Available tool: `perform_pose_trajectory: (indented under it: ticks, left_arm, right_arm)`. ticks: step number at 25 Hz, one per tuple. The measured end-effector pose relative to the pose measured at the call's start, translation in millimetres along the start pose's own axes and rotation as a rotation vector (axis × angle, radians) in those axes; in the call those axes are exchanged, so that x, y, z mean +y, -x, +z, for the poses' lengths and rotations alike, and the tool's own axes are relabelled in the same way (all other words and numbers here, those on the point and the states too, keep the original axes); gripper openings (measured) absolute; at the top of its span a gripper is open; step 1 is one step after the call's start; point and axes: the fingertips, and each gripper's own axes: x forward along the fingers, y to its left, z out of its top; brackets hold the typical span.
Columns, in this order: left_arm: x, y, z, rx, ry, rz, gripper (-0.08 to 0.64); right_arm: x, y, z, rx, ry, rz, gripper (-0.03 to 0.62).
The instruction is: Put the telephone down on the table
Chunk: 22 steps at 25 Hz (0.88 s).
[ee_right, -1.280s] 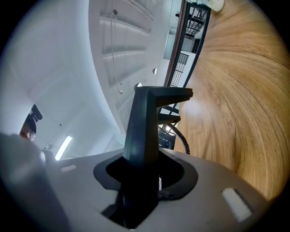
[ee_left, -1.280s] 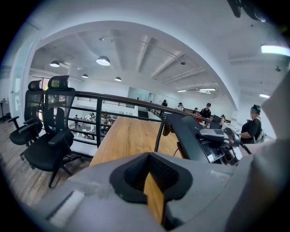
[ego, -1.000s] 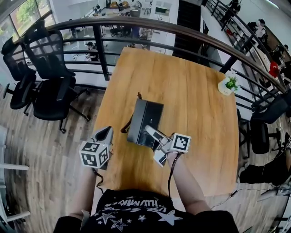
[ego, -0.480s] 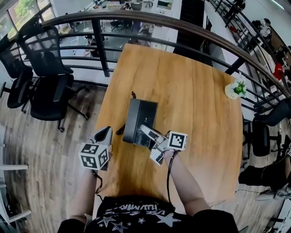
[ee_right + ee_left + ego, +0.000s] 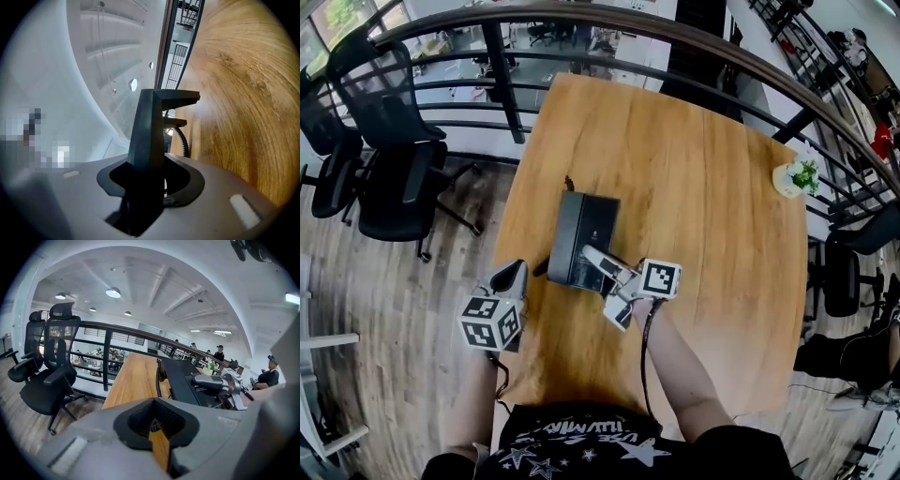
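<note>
The black telephone [image 5: 581, 239] is at the middle left of the head view, over the left half of the wooden surface [image 5: 703, 187]. The right tongs [image 5: 594, 260] reach in from the lower right and clamp its near edge. In the right gripper view the dark slab of the telephone stands straight up between the two jaws, which are closed against it at a middling width. From the left gripper view it looks tilted and lifted a little off the wood, with its coiled cord [image 5: 158, 377] hanging at the far end; I cannot tell whether any part touches. The left tongs [image 5: 514, 277] hang at the surface's left edge, lower left of the telephone and apart from it, drawn narrow with nothing between them. A small potted plant [image 5: 797, 176] sits at the right edge, and black office chairs [image 5: 389, 159] stand on the floor at upper left.
</note>
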Motion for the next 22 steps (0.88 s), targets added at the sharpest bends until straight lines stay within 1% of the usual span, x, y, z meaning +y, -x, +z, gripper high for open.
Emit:
perform_pose_trajectory:
  ticks: [4,9,14,20,22]
  left_arm:
    - [6,-2,-8,0.014,0.009,0.005,0.002]
    - [3,-9,-10,0.030,0.013,0.004,0.002]
    - [6,-11,-14,0.038,0.016,0.003,0.002]
    - [6,-13,-16,0.045,0.021,0.007,0.002]
    - [5,-12,-17,0.046,0.023,0.005,0.002]
  right_arm:
    - [-8,-8,1,-0.004,-0.013,0.007,0.161]
    - [-18,-12,6,-0.015,-0.056,0.004,0.161]
    - [-21,-15,4,-0.010,-0.057,0.004,0.161]
    - [-19,-20,4,-0.012,-0.011,-0.010,0.161]
    - [-19,-21,4,-0.023,-0.012,-0.019,0.163]
